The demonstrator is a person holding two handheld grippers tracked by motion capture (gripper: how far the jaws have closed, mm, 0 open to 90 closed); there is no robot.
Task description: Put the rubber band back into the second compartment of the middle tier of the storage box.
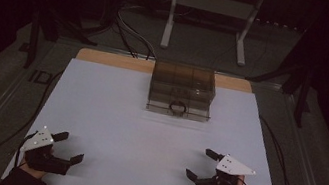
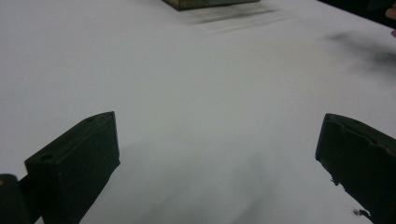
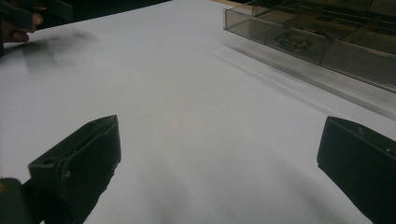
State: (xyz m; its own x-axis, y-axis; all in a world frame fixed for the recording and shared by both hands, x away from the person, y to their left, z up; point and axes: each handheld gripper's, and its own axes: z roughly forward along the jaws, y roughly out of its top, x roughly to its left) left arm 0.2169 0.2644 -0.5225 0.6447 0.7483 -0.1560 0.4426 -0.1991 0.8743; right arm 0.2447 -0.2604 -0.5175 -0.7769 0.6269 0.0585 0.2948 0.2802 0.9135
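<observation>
Across the desk (image 1: 98, 112) a white sheet is spread, dark floor and cables seen beyond. At the far edge a smoky clear organiser box (image 1: 182, 91) is set. Left gripper (image 1: 68, 146) and right gripper (image 1: 200, 163) are held wide open, empty, near corners. Partial floor lettering is glimpsed, unreadable.

My left gripper (image 1: 68, 146) and right gripper (image 1: 201, 164) are both black, each topped by a pale grey three-cornered plate with small dark dots. The tabletop (image 1: 135, 133) under them is covered in plain white, unpatterned, with a strip of light wood showing along its far edge. The compartment box (image 1: 182, 90) I see ahead is smoky, see-through brown-grey, and the ring (image 1: 177, 108) inside it is black.
</observation>
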